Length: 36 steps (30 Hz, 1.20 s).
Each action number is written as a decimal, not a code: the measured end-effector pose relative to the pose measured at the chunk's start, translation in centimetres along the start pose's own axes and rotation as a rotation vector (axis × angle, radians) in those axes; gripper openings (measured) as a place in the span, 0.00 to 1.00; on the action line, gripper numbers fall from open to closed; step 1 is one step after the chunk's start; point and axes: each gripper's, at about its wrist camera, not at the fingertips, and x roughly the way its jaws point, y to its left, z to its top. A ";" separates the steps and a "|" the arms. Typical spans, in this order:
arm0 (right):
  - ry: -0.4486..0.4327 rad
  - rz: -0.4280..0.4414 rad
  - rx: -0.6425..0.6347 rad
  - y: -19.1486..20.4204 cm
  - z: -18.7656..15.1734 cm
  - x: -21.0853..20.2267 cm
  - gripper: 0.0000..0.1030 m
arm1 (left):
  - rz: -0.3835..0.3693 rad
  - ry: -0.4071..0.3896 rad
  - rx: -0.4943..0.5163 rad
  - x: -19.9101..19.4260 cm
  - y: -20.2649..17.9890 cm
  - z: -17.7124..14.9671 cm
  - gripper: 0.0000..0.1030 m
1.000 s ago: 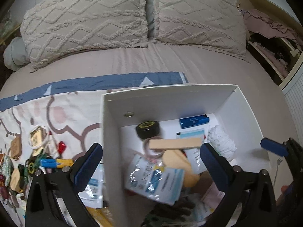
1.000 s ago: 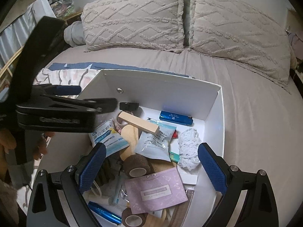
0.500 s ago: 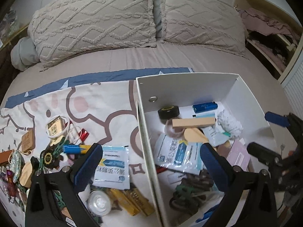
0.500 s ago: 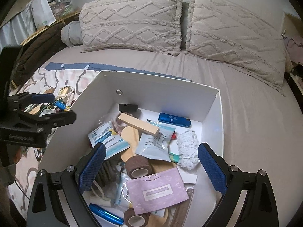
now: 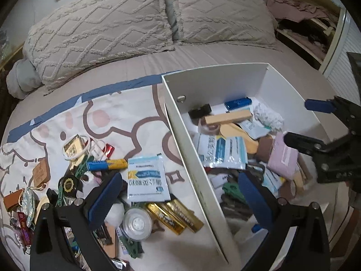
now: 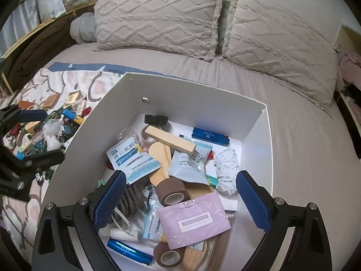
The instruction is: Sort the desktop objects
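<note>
Light was soft, dim and even; shadows were faint, fisheye bending and dark corners framed both slightly grainy views.

Beige bed [image 5: 225, 54], two knitted pillows [image 6: 158, 15], cluttered open shelves [image 5: 311, 33].

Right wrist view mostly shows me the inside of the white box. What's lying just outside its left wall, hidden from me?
Observer: A white and blue sachet lies flat on the patterned blanket, close beside the white box.
Visitor: Anything else right there?
Observer: Yes, gold-wrapped bars lie beside a round clear container, just nearer the camera than the sachet.
</note>
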 end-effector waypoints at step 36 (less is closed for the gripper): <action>-0.170 -0.028 0.321 5.3 -10.3 -10.4 0.95 | 0.002 -0.214 0.092 -11.9 1.3 -10.0 1.00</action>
